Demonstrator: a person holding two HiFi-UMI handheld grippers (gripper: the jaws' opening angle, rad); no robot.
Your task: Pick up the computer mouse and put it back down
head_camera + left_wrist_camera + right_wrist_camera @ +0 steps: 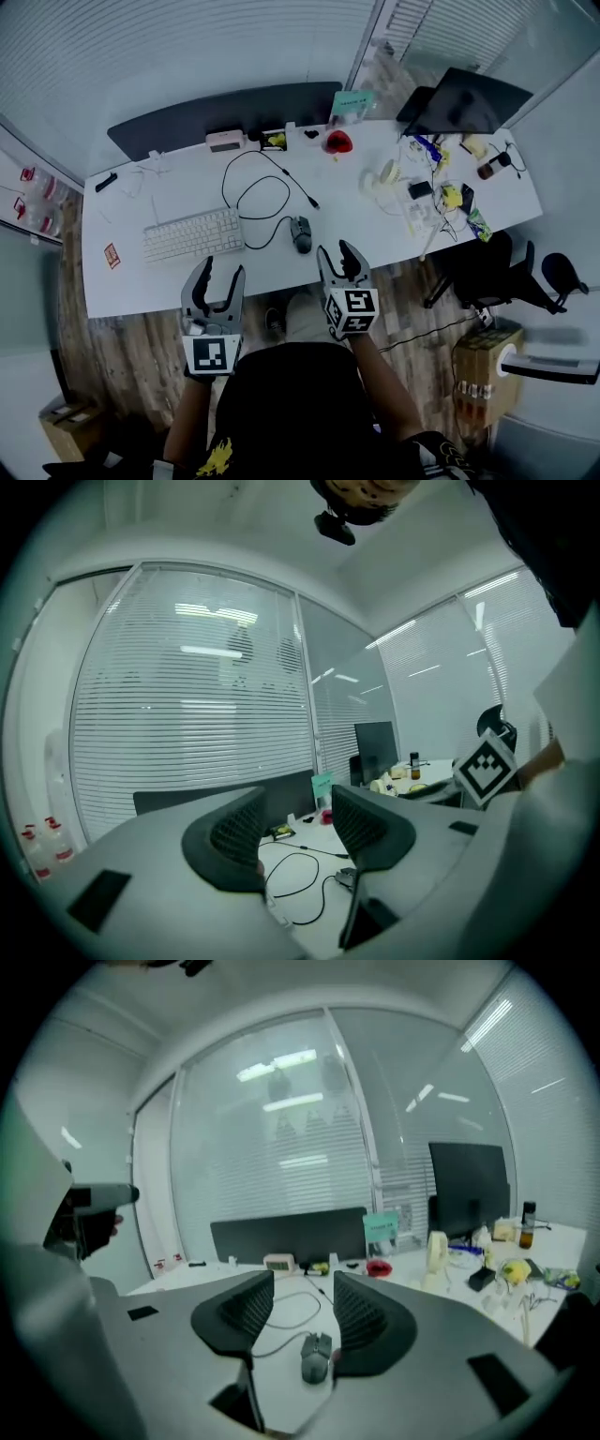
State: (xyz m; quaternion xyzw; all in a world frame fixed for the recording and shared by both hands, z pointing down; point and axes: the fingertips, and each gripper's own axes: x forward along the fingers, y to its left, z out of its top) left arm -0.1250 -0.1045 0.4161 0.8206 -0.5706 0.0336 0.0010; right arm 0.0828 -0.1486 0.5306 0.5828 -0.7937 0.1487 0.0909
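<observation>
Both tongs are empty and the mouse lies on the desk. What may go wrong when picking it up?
The cable of the mouse lies in loose loops near the keyboard; lifting may drag it or snag it there. The mouse is rounded, so the right tongs, now open and away from it, might grip off centre and let it slip.

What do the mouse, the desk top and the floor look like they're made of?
Mouse: dark matte shell, likely plastic.
Desk top: smooth, even white, probably laminate.
Floor: brown plank pattern with grain, either wood or wood-look vinyl; can't tell which.
</observation>
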